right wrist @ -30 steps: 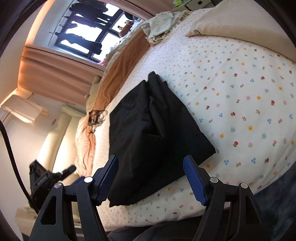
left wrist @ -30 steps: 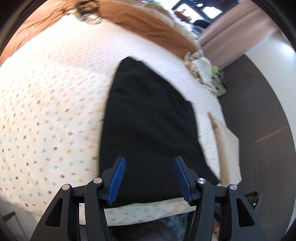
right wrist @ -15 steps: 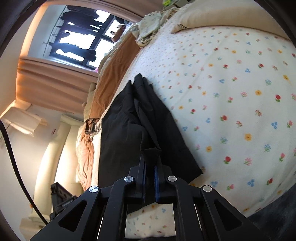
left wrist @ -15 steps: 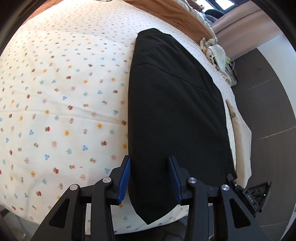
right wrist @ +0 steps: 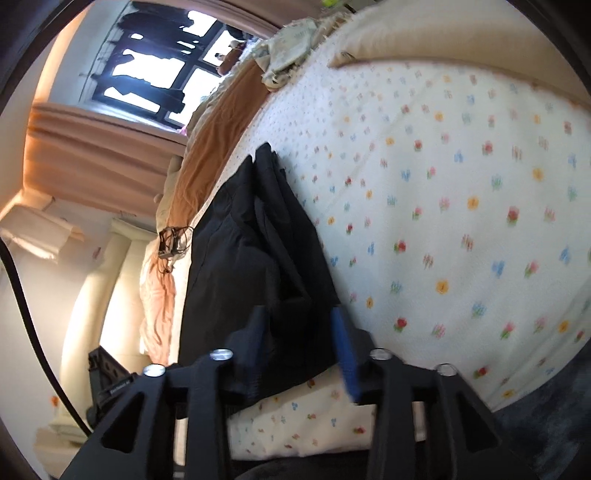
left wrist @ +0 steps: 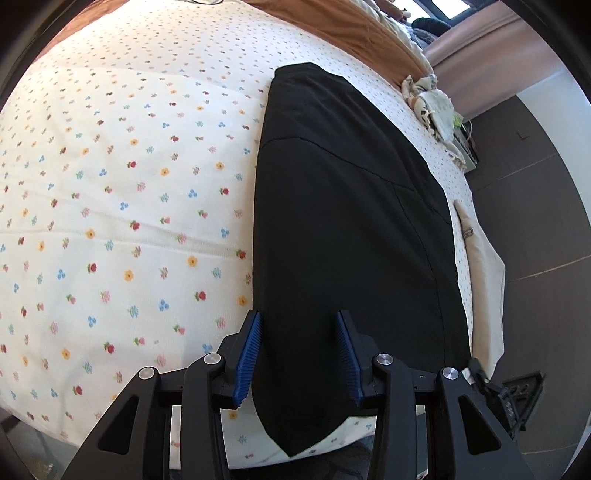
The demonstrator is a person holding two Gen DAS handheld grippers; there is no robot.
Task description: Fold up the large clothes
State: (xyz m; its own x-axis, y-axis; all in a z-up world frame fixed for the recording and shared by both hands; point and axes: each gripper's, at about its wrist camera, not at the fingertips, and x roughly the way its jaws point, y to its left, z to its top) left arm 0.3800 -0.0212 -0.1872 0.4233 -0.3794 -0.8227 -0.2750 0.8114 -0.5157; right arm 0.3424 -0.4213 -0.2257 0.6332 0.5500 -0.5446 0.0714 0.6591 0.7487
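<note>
Opening again, the right gripper no longer pinches the black garment.

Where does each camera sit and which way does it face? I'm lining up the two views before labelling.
Left wrist: on the left gripper, looking steeply down its blue pads, open, at the black garment on the floral bedsheet.
Right wrist: on the right gripper, aimed shallower along the bed toward the window; jaws opening, garment's edge between them.
Shared: garment, sheet, brown blanket, cream pillow.
</note>
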